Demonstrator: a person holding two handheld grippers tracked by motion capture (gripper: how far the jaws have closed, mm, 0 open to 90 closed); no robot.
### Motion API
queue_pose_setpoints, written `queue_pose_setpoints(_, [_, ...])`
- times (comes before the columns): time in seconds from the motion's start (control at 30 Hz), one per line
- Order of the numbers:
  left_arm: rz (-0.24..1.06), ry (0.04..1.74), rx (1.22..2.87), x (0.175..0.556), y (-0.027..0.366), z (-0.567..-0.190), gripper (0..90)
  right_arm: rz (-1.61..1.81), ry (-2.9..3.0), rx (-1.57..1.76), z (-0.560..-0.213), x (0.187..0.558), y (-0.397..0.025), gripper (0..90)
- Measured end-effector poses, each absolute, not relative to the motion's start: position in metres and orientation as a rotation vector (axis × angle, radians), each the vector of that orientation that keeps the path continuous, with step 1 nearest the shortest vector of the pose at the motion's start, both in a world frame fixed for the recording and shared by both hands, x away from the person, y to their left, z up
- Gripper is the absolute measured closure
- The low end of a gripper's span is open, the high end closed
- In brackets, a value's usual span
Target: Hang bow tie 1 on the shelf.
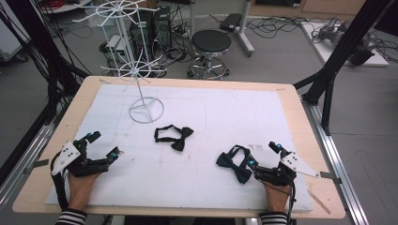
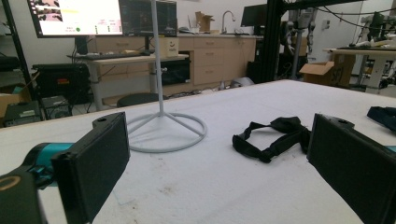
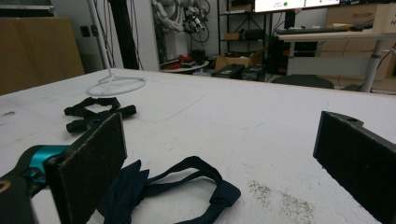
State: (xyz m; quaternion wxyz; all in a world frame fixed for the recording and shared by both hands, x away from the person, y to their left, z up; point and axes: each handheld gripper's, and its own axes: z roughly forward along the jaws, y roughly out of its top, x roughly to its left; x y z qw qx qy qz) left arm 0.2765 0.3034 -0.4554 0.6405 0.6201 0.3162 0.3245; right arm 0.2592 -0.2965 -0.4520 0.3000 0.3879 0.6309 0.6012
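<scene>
A workshop floor strewn with cables, a round black stool (image 1: 211,41) and computer towers lies beyond a light wooden table (image 1: 291,101) covered by a white foam sheet (image 1: 225,112). At the upper left of the high view a tall white wire display stand with spoked hook rings (image 1: 136,70) rests on its ring base on the sheet.

In the lower left of the high view the left gripper (image 1: 104,145) sits low over the sheet, its jaws spread wide with nothing between them. In the left gripper view its two black pads frame open sheet, and a black fabric bow tie with a looped strap (image 2: 273,135) lies well ahead, right of centre, beside the stand's ring base.

In the lower right of the high view the right gripper (image 1: 265,154) is also fully spread and holds nothing. A dark navy fabric bow tie with a looped strap (image 1: 237,161) lies flat on the sheet just beside its left jaw; in the right gripper view it lies at the bottom centre, its bow end partly behind the left pad and its strap loop in the gap between the pads. Whether the pad touches the cloth cannot be told.
</scene>
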Motion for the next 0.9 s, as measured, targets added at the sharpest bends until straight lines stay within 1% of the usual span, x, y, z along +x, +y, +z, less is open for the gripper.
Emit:
queue_pose_setpoints(0.5, [0.739, 0.733, 1.405, 0.277, 0.304, -0.455, 6.3, 1.573, 1.721, 1.035, -0.449, 0.262, -0.297, 1.8])
queue_pose_setpoints(0.9, [0.743, 0.729, 1.412, 0.277, 0.304, -0.455, 6.3, 1.505, 1.835, 1.004, -0.427, 0.263, -0.298, 1.8])
